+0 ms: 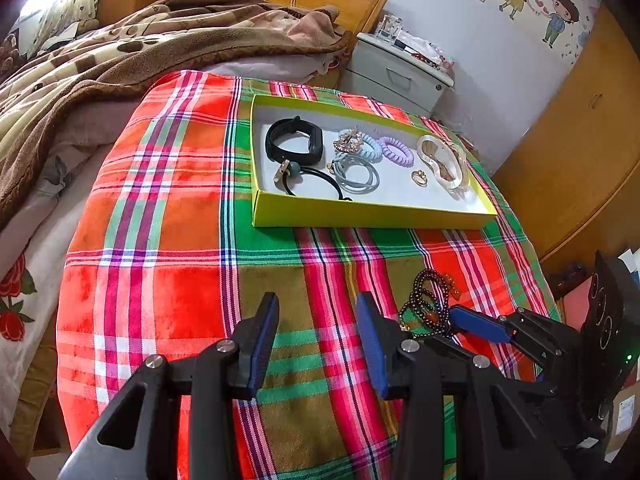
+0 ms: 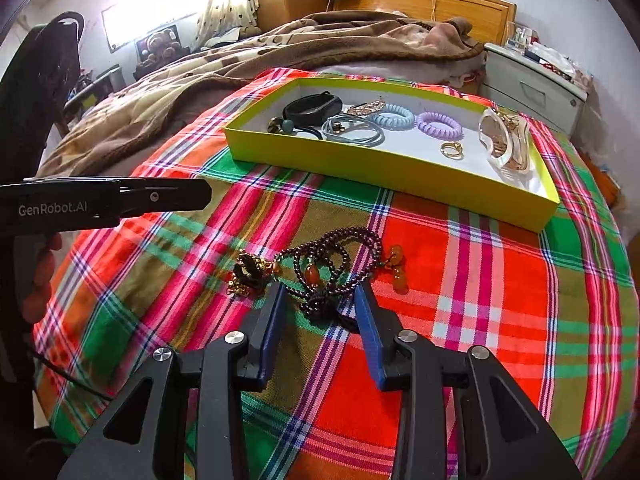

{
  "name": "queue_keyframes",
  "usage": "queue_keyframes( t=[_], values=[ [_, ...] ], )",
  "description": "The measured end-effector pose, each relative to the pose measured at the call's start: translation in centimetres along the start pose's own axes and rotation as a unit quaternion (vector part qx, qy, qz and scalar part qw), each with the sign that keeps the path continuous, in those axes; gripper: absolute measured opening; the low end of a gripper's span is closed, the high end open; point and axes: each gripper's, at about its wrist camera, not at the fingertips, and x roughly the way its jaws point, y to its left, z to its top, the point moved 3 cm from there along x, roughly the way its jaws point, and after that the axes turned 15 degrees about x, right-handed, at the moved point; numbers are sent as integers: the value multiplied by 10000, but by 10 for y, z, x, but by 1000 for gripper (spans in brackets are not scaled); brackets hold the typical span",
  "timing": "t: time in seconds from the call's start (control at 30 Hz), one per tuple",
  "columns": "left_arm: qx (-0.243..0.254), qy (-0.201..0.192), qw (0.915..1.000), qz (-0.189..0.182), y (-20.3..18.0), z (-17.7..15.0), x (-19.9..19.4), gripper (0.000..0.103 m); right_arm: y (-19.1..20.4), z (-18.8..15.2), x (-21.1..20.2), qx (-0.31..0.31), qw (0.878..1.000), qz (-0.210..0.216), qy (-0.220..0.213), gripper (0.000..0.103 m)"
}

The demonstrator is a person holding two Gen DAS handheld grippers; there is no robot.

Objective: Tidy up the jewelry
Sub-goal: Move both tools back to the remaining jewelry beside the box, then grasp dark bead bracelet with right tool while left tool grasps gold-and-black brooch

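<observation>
A dark purple bead necklace [image 2: 332, 264] with orange beads lies tangled on the plaid cloth; it also shows in the left wrist view [image 1: 426, 304]. My right gripper [image 2: 320, 300] is open, its blue fingers on either side of the necklace's near knot. My left gripper [image 1: 316, 312] is open and empty over bare cloth, left of the necklace. A yellow-green tray [image 1: 360, 216] [image 2: 360, 160] farther back holds a black band [image 1: 294, 138], hair ties, a purple coil [image 1: 396, 151], a gold ring [image 2: 452, 149] and a clear clip [image 1: 442, 162].
The plaid cloth [image 1: 160, 240] covers a rounded table. A bed with a brown blanket [image 1: 120, 56] lies behind and left. A white nightstand [image 1: 396, 72] stands at the back right. The left gripper's body [image 2: 100, 200] reaches in from the left in the right wrist view.
</observation>
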Motion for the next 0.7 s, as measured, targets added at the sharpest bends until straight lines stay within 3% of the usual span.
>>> queue_keyframes(
  t=[0.13, 0.4, 0.7],
  values=[
    [-27, 29, 10000, -16, 0, -2, 1, 42, -5, 0, -1, 88, 9999, -95, -38, 19],
    [2, 53, 10000, -46, -3, -3, 1, 42, -10, 1, -9, 245, 9995, -49, -174, 16],
    [293, 138, 9994, -147, -20, -6, 4, 42, -26, 8, -38, 600, 9960, 100, -662, 15]
  ],
)
